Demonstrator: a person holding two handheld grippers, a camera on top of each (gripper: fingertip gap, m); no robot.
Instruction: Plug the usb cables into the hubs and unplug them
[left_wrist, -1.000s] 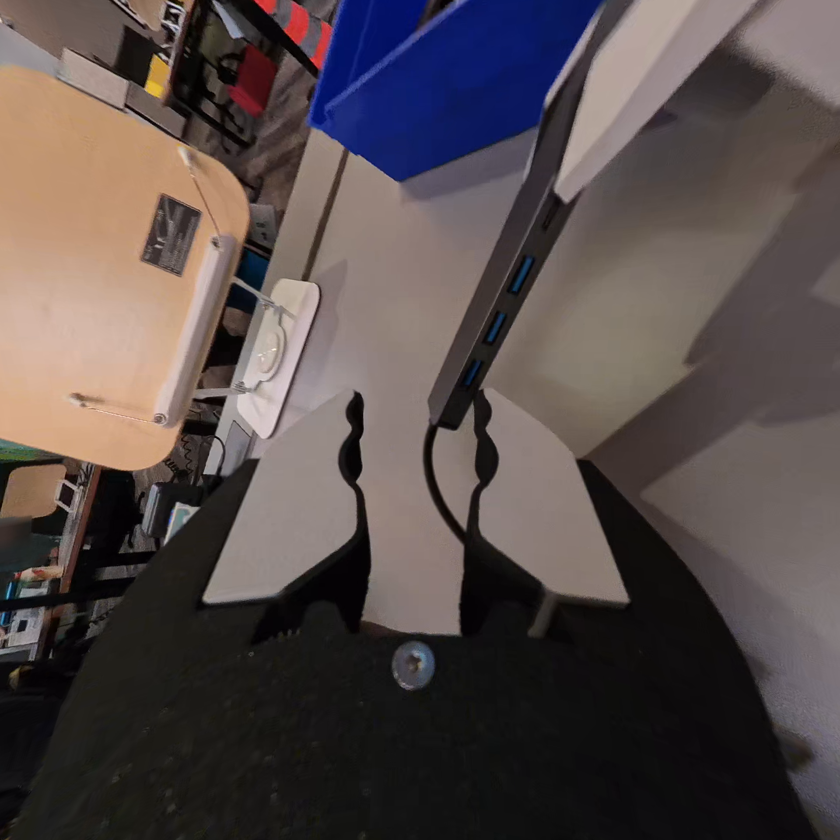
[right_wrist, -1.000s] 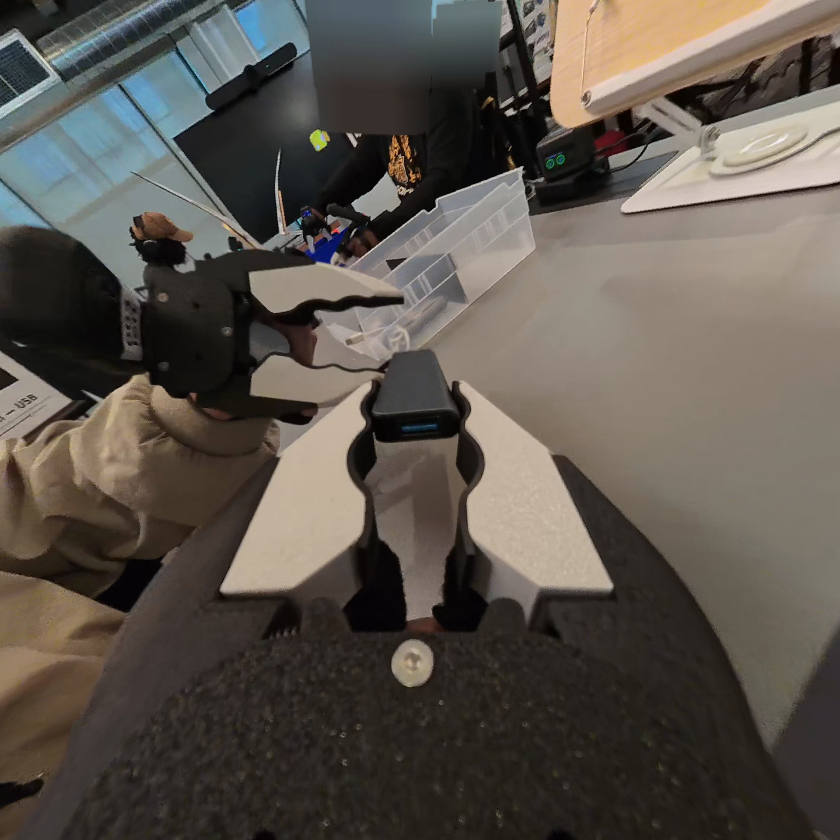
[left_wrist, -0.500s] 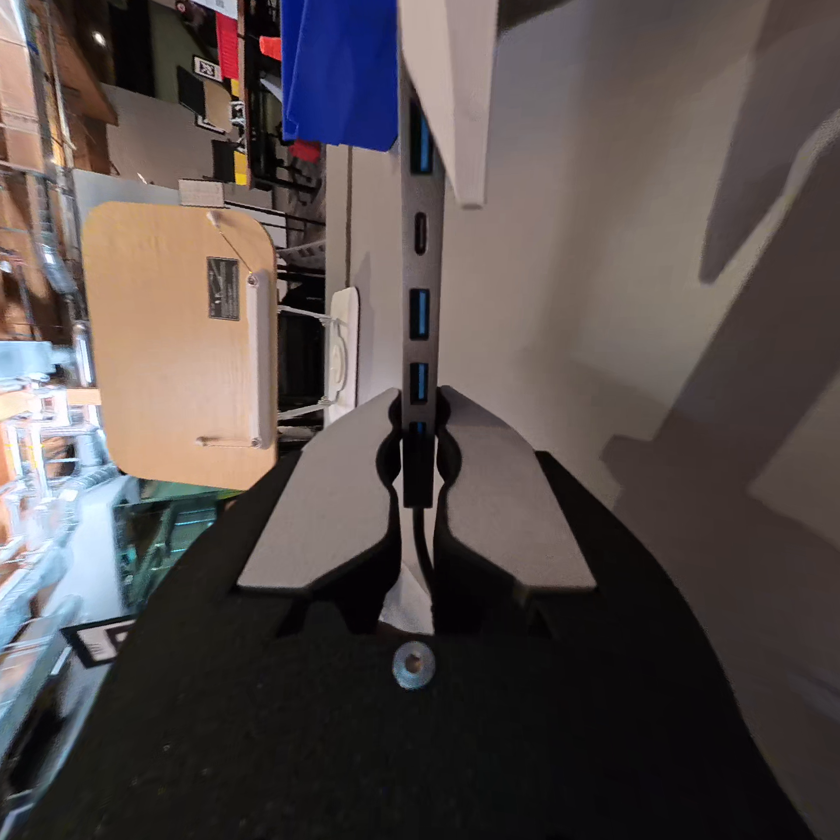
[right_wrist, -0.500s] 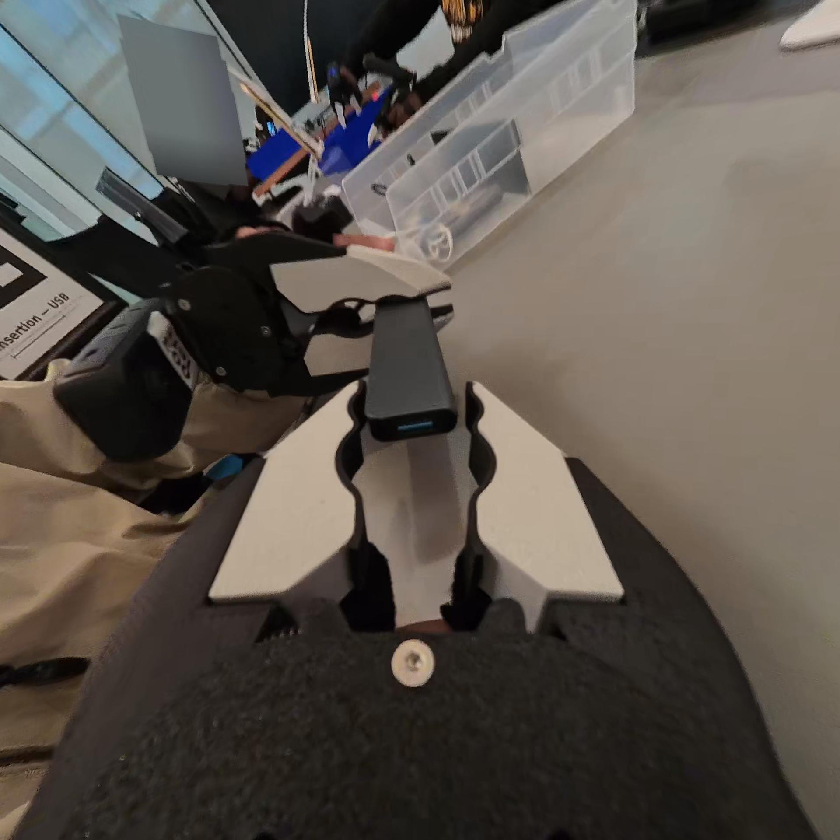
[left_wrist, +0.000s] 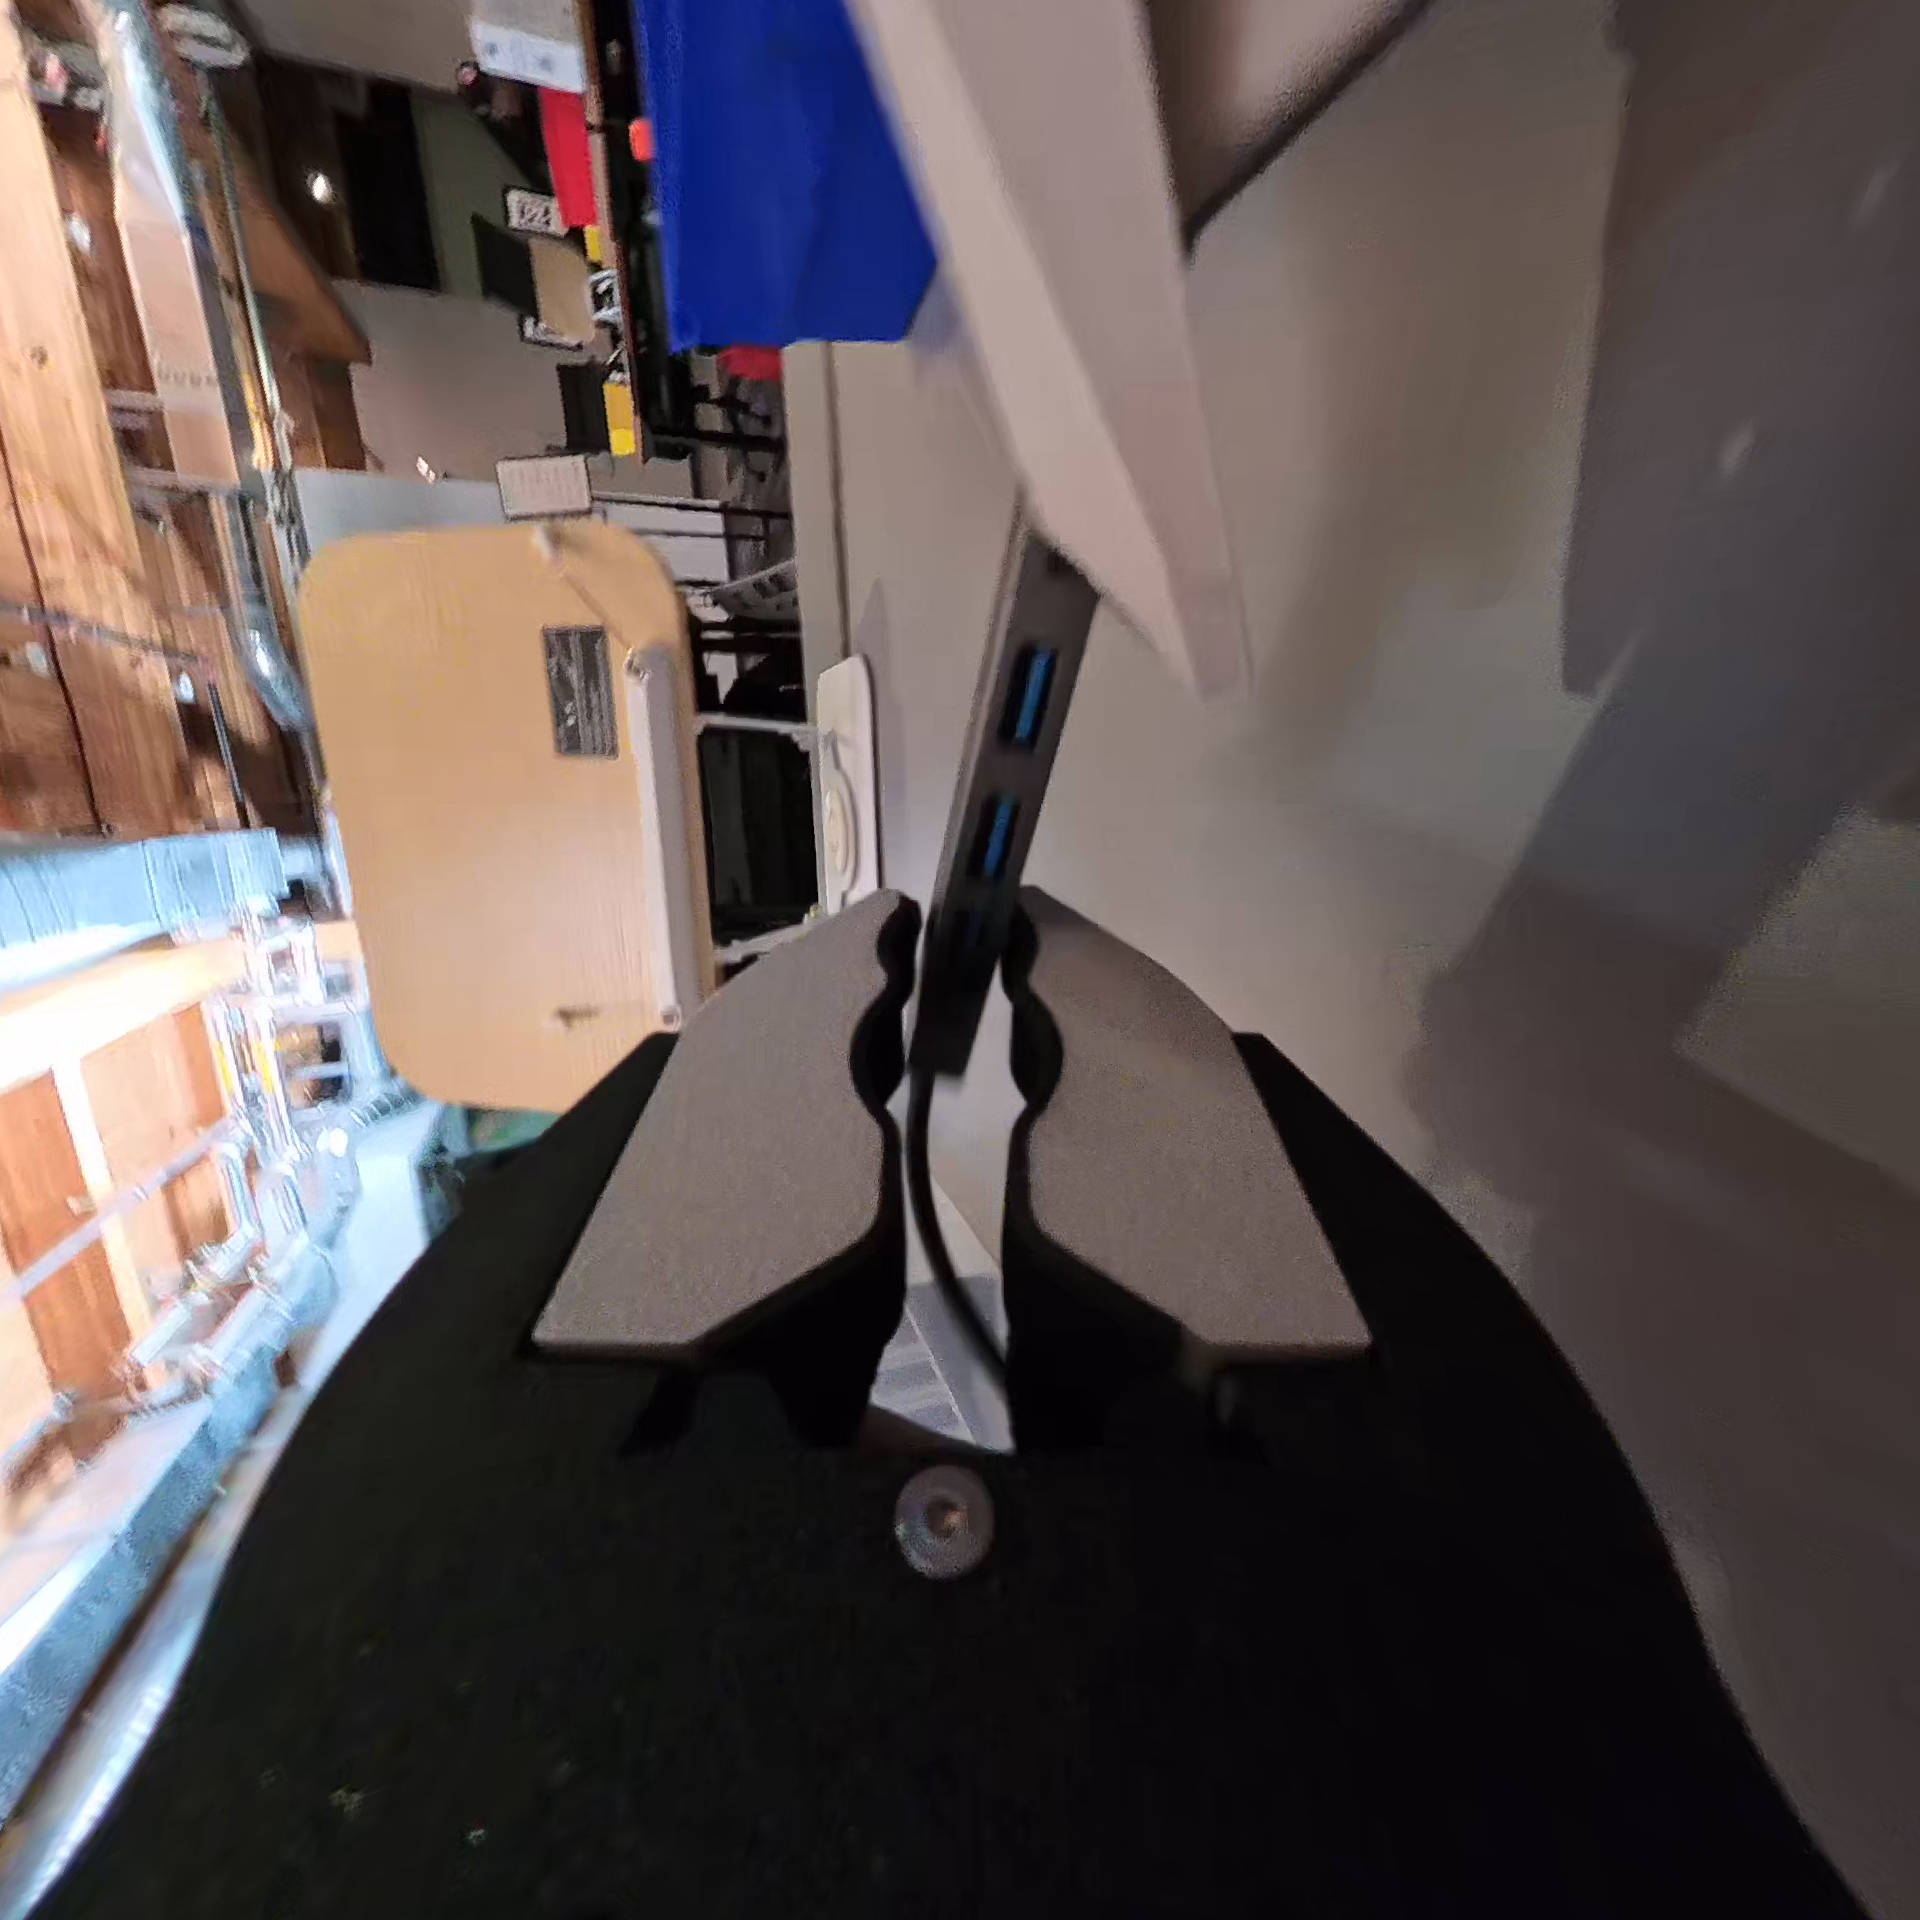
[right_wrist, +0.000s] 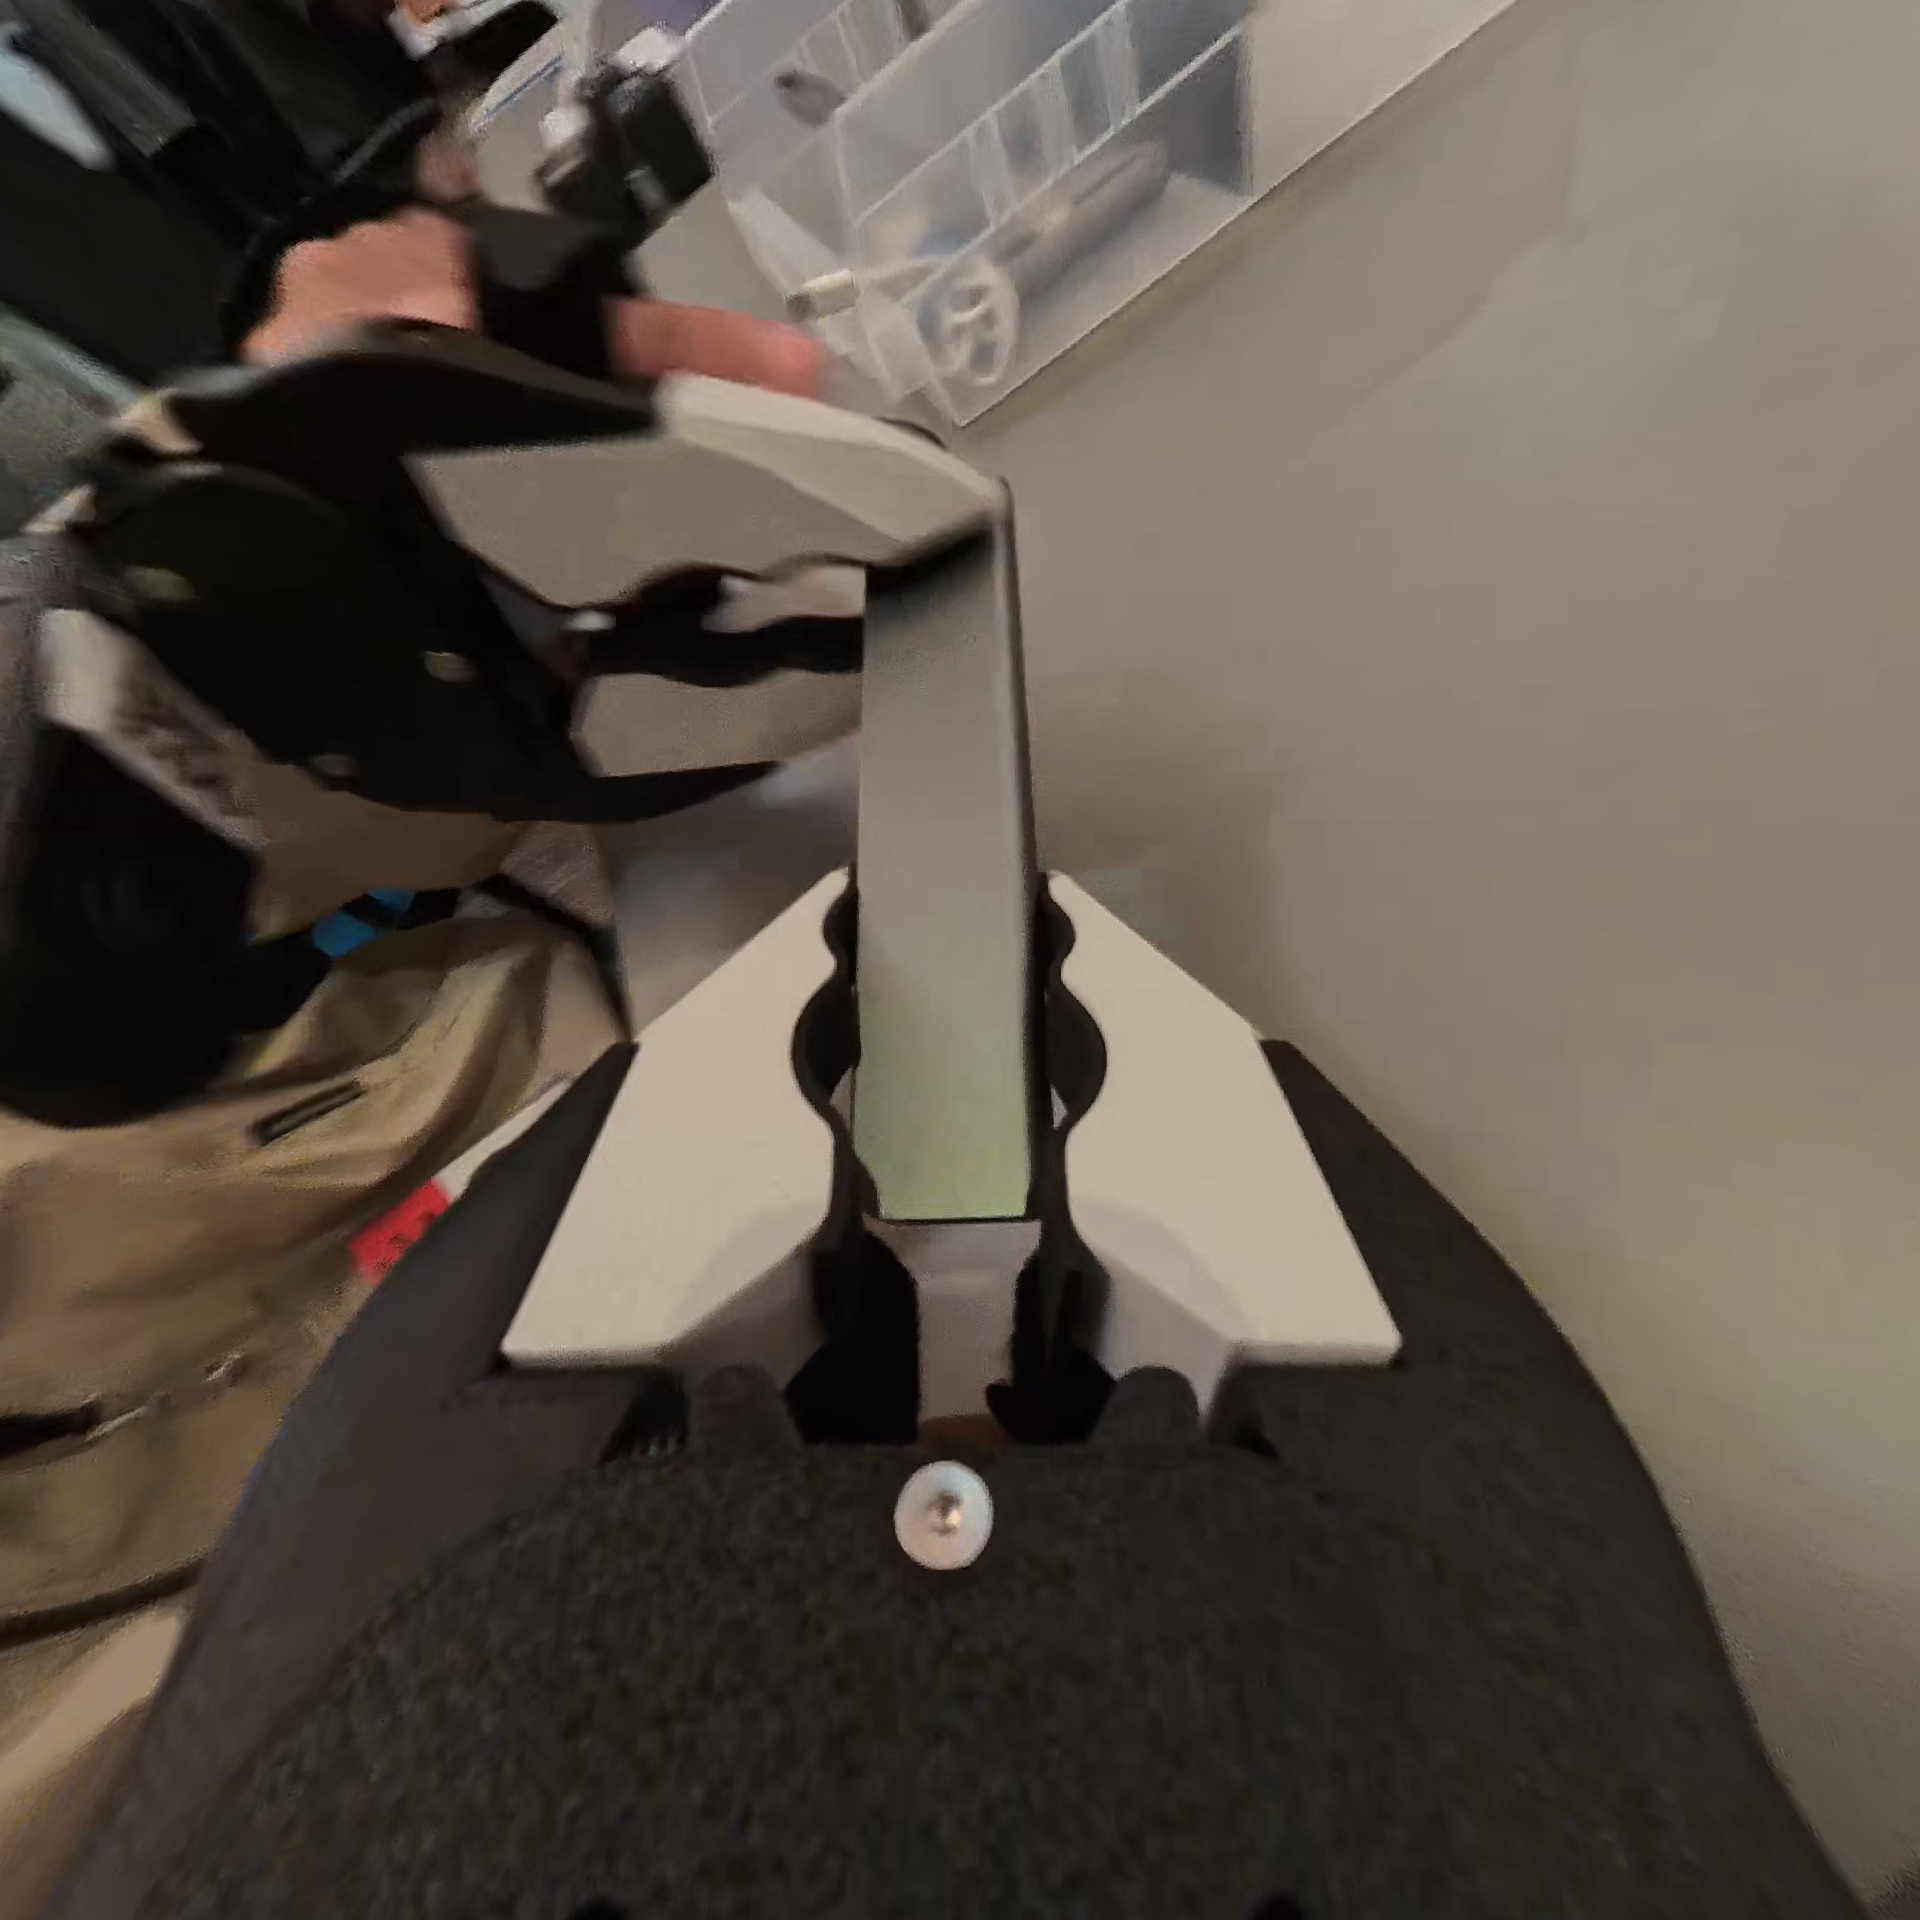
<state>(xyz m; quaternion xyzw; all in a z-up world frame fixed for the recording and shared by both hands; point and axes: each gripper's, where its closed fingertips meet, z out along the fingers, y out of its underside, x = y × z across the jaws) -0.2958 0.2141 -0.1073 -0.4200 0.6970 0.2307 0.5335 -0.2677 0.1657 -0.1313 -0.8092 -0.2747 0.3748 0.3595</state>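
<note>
We grip the dark hub (right_wrist: 940, 935) at both ends above the grey bench (right_wrist: 1455, 727): our right gripper (right_wrist: 945, 914) clamps its near end between its fingers. Farther along, our left gripper (left_wrist: 961, 935) pinches the cable end, blue ports (left_wrist: 1023, 696) showing beyond its fingers.

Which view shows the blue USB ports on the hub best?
The left wrist view: the hub turns its port edge to the camera, with blue ports visible beyond the left hand-held gripper. The right wrist view shows only the hub's plain flat face, held in the right hand-held gripper; no ports.
</note>
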